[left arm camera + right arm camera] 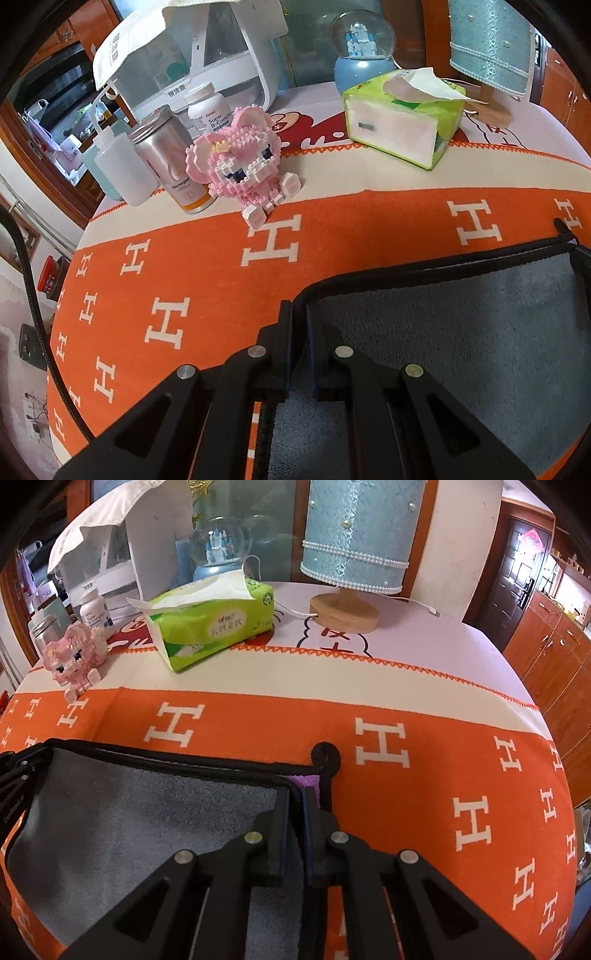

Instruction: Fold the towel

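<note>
**Grey towel pinched at both far corners on the orange cloth**

Two claws are seen, one per view. One towel [461, 332] is counted: grey pile, black-bound edge, a sliver of purple underside shown in the right wrist view. It is spread on the orange H-patterned cloth [207, 280] that covers the worktop.

Left claw [299, 325]: jaws drawn narrow, the towel's far left corner edge gripped between the pads, the black hem curving away to the right from the tips. The grey field is spread to the right of this claw.

Right claw [296, 805]: jaws likewise narrow, closed on the towel's far right corner. One black hanging loop [325, 757] is laid on the cloth just past the tips. The grey field is spread to the left here; part of the left claw is glimpsed at that view's left edge.

Farther off, well apart from the towel, on the cream band: one pink block-built figure [240, 170], one metal can [170, 162] beside it, one white squeeze bottle [118, 166], one white pill bottle [207, 107]. One green tissue pack [402, 118] is set to the right.

At the back: one snow globe [364, 48], one blue-shaded lamp [354, 535] on a wooden base, one white appliance [221, 55].
</note>
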`<state>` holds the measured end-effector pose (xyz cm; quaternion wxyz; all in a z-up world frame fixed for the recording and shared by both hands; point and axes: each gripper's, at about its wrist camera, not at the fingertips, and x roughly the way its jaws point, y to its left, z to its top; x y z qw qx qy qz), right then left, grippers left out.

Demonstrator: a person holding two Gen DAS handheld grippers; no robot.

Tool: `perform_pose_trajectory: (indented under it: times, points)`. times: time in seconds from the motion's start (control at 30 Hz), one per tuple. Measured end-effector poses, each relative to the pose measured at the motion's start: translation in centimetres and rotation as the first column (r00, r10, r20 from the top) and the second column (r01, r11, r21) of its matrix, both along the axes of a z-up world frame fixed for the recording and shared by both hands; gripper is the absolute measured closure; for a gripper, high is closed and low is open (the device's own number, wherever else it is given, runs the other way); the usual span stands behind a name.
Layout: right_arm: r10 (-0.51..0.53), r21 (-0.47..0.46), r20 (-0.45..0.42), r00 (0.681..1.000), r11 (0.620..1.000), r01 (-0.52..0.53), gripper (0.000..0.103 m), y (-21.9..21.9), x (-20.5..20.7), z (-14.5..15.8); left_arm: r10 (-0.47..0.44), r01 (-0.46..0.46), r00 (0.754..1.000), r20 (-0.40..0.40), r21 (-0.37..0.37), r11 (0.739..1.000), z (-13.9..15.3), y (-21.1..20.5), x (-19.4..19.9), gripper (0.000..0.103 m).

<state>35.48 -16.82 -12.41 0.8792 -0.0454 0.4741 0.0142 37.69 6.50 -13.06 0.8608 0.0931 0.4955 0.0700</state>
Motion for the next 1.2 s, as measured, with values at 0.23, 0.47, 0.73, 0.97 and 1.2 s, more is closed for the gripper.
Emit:
perform_pose_trajectory:
  times: [0.23,0.47,0.73,0.97,1.2]
  points:
    - [-0.029,-0.011,-0.017,0.999,1.000,0.028,0.082,-0.2,0.3,0.1,0.028,-0.028,1.000,-0.009,0.025,0.999,-0.3,0.2,0.3,0.076]
    - [-0.052,0.021,0.006,0.999,0.998,0.052,0.076,-1.0,-0.1,2.0,0.079,-0.078,0.997,0.017,-0.031,0.996,1.3,1.1,-0.1,0.036]
    - [-0.048,0.023,0.021,0.999,0.999,0.048,0.076,-0.4,-1.2,3.8,0.051,-0.047,0.997,0.051,-0.071,0.996,3.8,0.1,-1.4,0.009]
    - [-0.045,0.061,0.011,0.999,0.997,0.044,0.071,0.2,-2.8,4.8,0.041,-0.033,0.998,0.050,-0.134,0.990,5.7,-0.6,-3.1,0.001]
    - [-0.058,0.083,0.021,0.998,0.995,0.056,0.054,0.5,-4.8,6.0,0.026,-0.013,0.997,0.069,-0.182,0.983,7.1,-0.9,-5.4,0.001]
